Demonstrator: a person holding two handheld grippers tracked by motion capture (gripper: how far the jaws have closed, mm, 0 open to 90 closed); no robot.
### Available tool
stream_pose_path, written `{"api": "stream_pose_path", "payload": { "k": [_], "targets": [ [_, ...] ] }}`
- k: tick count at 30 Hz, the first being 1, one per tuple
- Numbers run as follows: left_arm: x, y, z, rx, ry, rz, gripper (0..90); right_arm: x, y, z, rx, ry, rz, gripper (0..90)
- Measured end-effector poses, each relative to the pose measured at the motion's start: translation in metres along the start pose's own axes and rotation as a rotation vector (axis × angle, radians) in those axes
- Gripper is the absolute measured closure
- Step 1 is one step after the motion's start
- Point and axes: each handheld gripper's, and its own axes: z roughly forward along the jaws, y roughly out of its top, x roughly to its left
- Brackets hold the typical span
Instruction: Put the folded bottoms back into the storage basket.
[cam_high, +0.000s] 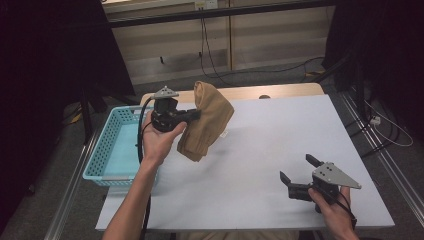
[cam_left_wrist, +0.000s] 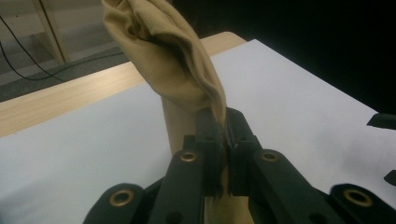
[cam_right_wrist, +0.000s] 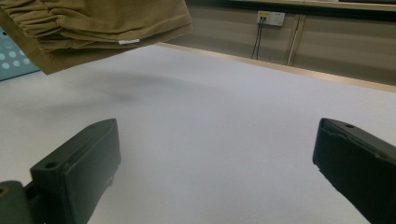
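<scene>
At the left edge of the white table (cam_high: 260, 150) stands a turquoise basket (cam_high: 107, 145), which looks bare inside as far as the high view shows. Just right of the basket, the left gripper (cam_high: 192, 115) holds a tan folded garment (cam_high: 207, 120) lifted clear of the table, its jaws clamped together on a bunched edge of the cloth. Farther right, well apart from the basket at the table's near right corner, the right gripper (cam_high: 297, 167) rests low with jaws spread wide, holding nothing. Judged from this, the garment is picked up but not yet deposited; the basket is a likely destination.
</scene>
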Motion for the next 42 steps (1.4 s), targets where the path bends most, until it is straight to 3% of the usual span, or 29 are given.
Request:
{"api": "stream_pose_path", "payload": {
  "k": [18,42],
  "targets": [
    [0.004,0.005,-0.022,-0.014,-0.001,0.008,86.3,0.0,0.0,0.0,0.0,0.002,0.001,0.7],
    [0.014,0.008,-0.055,-0.036,0.048,0.005,86.3,0.0,0.0,0.0,-0.002,0.003,0.003,0.7]
  ]
}}
